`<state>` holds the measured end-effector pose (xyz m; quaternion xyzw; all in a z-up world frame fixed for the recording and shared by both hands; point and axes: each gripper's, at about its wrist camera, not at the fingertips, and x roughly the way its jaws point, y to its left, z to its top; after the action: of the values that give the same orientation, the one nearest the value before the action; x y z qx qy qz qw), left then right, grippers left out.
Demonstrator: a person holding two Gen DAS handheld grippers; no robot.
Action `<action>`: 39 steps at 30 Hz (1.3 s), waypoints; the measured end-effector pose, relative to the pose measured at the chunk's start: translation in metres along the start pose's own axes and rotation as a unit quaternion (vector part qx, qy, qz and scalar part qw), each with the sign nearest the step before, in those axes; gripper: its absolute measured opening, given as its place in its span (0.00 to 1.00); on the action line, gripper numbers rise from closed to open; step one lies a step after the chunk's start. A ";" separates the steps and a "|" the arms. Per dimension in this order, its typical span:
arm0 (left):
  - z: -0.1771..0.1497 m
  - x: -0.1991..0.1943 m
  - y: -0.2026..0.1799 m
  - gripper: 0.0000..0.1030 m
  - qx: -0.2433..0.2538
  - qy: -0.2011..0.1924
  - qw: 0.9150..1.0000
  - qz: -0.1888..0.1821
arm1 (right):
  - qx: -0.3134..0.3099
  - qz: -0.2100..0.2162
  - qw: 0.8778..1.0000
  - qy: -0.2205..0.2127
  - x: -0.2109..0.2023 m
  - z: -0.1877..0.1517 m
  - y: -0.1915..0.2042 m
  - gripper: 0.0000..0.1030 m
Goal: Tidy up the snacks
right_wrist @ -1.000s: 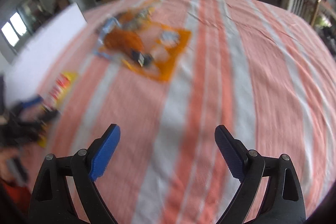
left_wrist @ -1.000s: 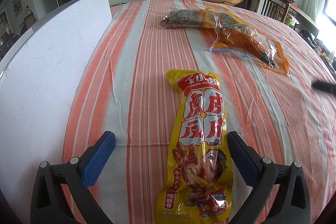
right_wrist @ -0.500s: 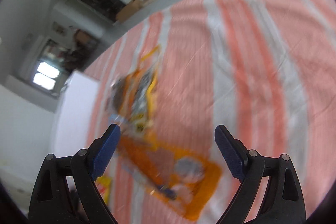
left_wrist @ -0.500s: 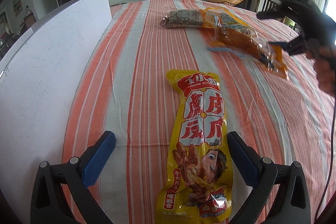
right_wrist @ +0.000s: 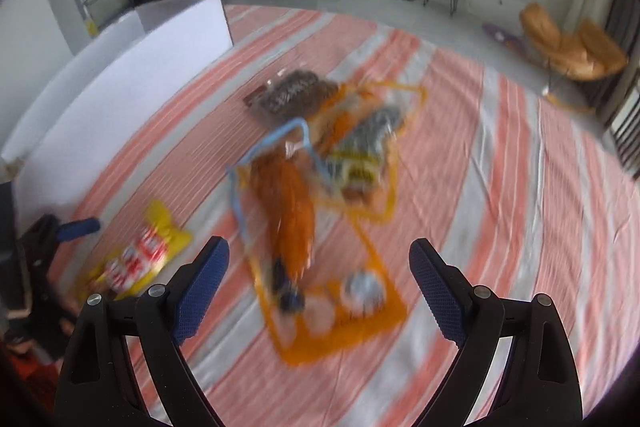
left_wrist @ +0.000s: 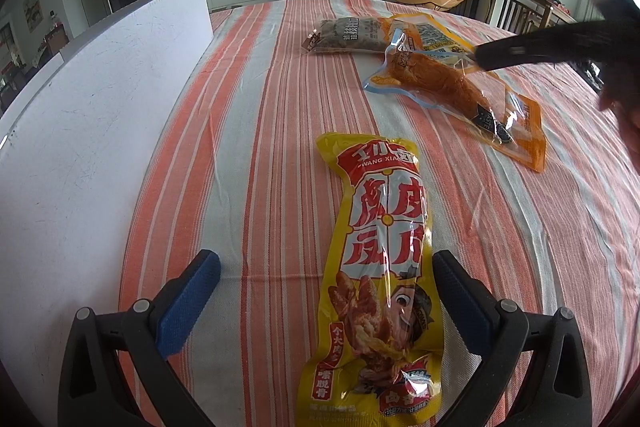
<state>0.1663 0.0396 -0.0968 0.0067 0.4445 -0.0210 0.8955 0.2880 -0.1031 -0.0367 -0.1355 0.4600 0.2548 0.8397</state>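
A long yellow snack packet (left_wrist: 382, 259) lies on the striped tablecloth, its near half between the fingers of my left gripper (left_wrist: 326, 291), which is open and not pressing on it. Farther back lie an orange-edged clear packet with a chicken piece (left_wrist: 452, 91) and a dark brownish packet (left_wrist: 348, 35), with another orange packet under them. My right gripper (right_wrist: 320, 279) is open and empty, hovering above the near end of the orange chicken packet (right_wrist: 292, 211). In the left wrist view its dark fingers (left_wrist: 520, 51) reach in from the right over that pile.
A tall white board (left_wrist: 92, 99) stands along the left edge of the striped tablecloth (left_wrist: 256, 131). Bare cloth stretches to the right of the packets (right_wrist: 520, 167). A hand (left_wrist: 624, 107) shows at the right rim. The yellow packet (right_wrist: 136, 255) and left gripper show at the lower left of the right wrist view.
My right gripper has swung across the table toward the far pile and rolled, so the orange packet now sits between its open fingers in view. The left gripper and the yellow packet stayed put.
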 end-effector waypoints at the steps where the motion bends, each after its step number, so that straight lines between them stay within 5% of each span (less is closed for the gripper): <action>1: 0.000 0.000 0.000 1.00 0.000 0.000 1.000 0.000 | 0.005 0.001 1.000 0.019 0.015 0.007 0.000 0.91; 6: 0.000 0.000 0.000 1.00 0.000 0.000 1.000 0.000 | 0.065 0.084 0.992 0.070 0.048 0.012 0.003 0.92; 9: 0.000 0.000 0.000 1.00 0.000 0.000 1.000 0.000 | 0.007 0.053 0.992 0.114 0.059 0.001 0.034 0.90; 11: 0.001 0.001 -0.001 1.00 0.000 0.000 1.000 0.000 | -0.039 0.000 0.995 0.087 0.054 -0.012 0.056 0.83; 17: 0.001 0.002 -0.002 1.00 0.000 0.000 1.000 0.000 | 0.052 0.013 0.998 0.045 0.013 -0.068 0.050 0.69; 24: 0.000 0.000 -0.002 1.00 0.000 0.000 1.000 0.000 | 0.161 -0.047 0.986 0.000 -0.058 -0.173 0.007 0.71; 27: 0.000 0.000 -0.002 1.00 0.000 0.000 1.000 0.000 | 0.202 -0.085 0.976 -0.015 -0.076 -0.200 -0.015 0.82; 32: 0.001 0.001 -0.001 1.00 0.000 0.000 1.000 0.000 | 0.164 -0.126 0.978 -0.036 -0.073 -0.206 -0.003 0.92; 39: 0.001 0.001 -0.002 1.00 0.000 0.000 1.000 0.000 | 0.170 -0.119 0.977 -0.038 -0.058 -0.185 -0.011 0.93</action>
<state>0.1672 0.0380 -0.0970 0.0067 0.4443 -0.0208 0.8956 0.1381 -0.2158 -0.0883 -0.0347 0.4445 0.0757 0.8919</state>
